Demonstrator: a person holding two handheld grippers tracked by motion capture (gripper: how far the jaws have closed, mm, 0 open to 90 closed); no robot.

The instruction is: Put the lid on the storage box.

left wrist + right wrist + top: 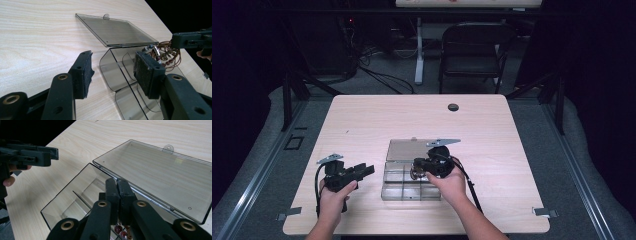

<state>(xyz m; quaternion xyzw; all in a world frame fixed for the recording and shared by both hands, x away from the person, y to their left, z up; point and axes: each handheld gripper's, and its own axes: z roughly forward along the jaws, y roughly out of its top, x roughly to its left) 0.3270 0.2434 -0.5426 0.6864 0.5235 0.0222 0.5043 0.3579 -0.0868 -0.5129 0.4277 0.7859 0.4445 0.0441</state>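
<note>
A clear plastic compartment box lies on the table with its lid folded flat behind it. My right gripper hovers over the box's back compartments, its jaws shut on a coiled string of brown beads. From the right gripper view the pads press together and a few beads hang under them, above the box. My left gripper stays just left of the box, open with nothing between its pads. Beyond them I see the box, the lid and the right gripper.
The pale wood table has a round cable hole at the back. A dark folding chair and a desk leg stand behind it. Metal clips sit at the front corners.
</note>
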